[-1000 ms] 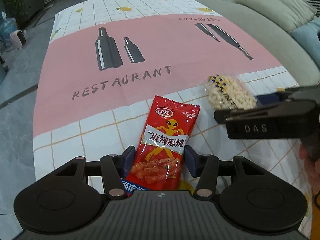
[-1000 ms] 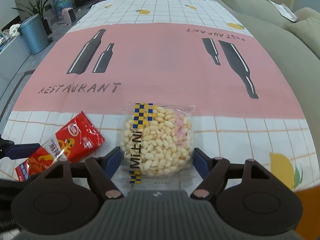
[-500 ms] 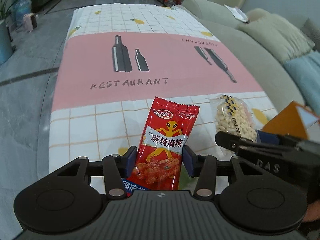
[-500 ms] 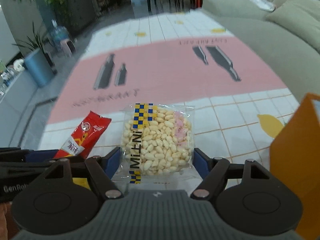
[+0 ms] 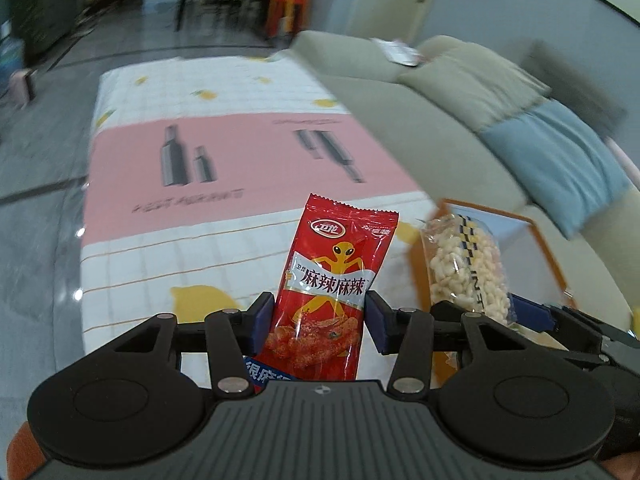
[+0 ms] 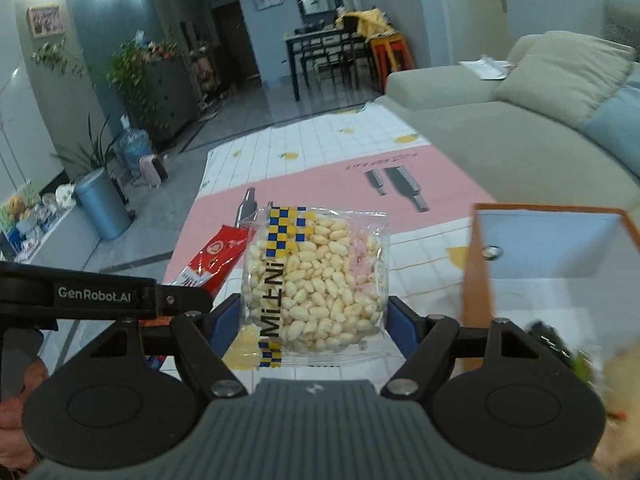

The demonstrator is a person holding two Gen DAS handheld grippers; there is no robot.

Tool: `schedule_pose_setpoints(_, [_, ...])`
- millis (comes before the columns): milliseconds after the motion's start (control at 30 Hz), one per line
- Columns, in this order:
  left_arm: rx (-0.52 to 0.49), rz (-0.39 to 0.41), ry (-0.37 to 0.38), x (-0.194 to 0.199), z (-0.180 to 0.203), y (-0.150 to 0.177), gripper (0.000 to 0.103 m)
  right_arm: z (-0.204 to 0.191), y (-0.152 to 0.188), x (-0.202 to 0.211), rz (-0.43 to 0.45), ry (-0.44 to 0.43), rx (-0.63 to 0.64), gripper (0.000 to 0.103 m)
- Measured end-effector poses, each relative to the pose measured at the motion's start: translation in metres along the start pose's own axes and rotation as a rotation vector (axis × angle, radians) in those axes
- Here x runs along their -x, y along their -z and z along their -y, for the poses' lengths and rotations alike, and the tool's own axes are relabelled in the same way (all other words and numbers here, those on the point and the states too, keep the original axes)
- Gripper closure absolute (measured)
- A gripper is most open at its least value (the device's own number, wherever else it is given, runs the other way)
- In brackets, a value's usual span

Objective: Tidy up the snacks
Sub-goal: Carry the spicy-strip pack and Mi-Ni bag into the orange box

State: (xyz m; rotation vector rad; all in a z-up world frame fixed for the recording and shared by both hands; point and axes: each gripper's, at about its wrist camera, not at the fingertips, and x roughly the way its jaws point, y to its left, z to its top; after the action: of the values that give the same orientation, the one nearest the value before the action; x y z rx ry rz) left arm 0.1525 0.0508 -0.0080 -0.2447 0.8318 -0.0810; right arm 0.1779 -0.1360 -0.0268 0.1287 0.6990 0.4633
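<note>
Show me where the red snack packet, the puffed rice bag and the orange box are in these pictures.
red snack packet (image 5: 332, 280): left wrist view, on its white label band.
puffed rice bag (image 6: 320, 280): right wrist view, middle of the clear front.
orange box (image 6: 478, 276): right wrist view, on its orange outer side wall.

Counter cloth (image 6: 436, 184): pink centre panel with black bottle prints, white checked border with yellow lemons. Grey-green sofa (image 6: 500, 128) along the counter's right edge; beige cushion (image 6: 568, 76), light blue cushion (image 5: 560, 160), papers (image 6: 486, 69) on the sofa arm. Blue bin (image 6: 102, 206) on the floor off the counter's left edge; potted plants (image 6: 136, 76); black dining table (image 6: 320, 52) beyond the far edge
</note>
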Motion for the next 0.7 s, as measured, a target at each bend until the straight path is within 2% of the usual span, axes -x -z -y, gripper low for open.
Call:
schedule_pose_setpoints(233, [-0.100,-0.026,0.090,0.008,0.064,0.009,0.048,0.037,0.007,0.064,0.048,0.066,-0.037,0.029])
schedule_pose_setpoints(400, [-0.132,-0.063,0.160,-0.005,0.103,0.006,0.048,0.073,0.013,0.086,0.056,0.126,-0.049,0.029])
schedule_pose_setpoints(700, [-0.243,-0.110,0.169,-0.036,0.173,-0.019,0.048,0.143,0.007,0.101,0.023,0.198,-0.049,0.029])
